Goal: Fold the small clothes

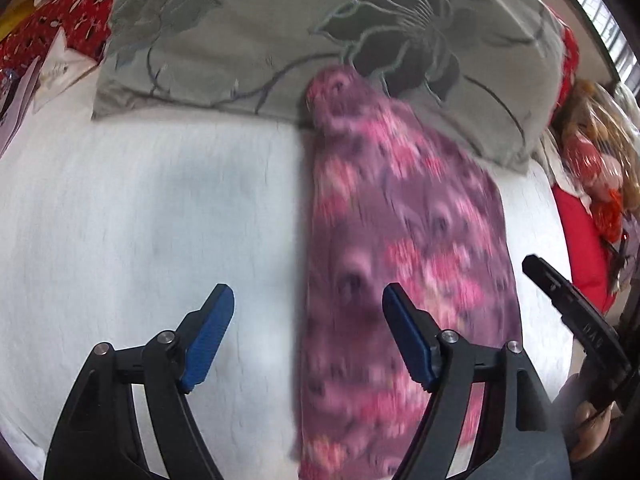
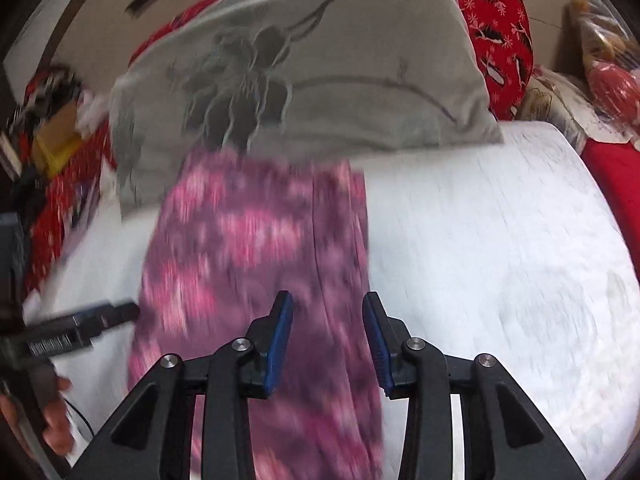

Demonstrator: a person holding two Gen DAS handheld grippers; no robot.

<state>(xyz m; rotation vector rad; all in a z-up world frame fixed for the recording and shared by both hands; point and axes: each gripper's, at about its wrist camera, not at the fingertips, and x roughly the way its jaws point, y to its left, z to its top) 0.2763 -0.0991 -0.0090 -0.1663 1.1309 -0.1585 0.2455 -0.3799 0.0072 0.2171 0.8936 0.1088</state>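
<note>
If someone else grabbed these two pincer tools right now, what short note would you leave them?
Left gripper: open, empty, over the garment's left edge.
Right gripper: open, nothing pinched, above the garment's right side.
Pink-purple garment: lying in a long narrow strip on the white sheet, far end against the grey floral pillow.
Done: it looks folded lengthwise.
Left: probably fold it end to end. Blurry frames, so check the edges.

A home bedroom: a bed with a white sheet (image 1: 160, 208) fills both views. At the head of the bed lies a grey pillow (image 1: 280, 32) with a dark flower pattern, and a red patterned cushion (image 2: 496, 28) stands behind that pillow. Beside the bed, cluttered bags and papers (image 1: 596, 148) pile up.
</note>
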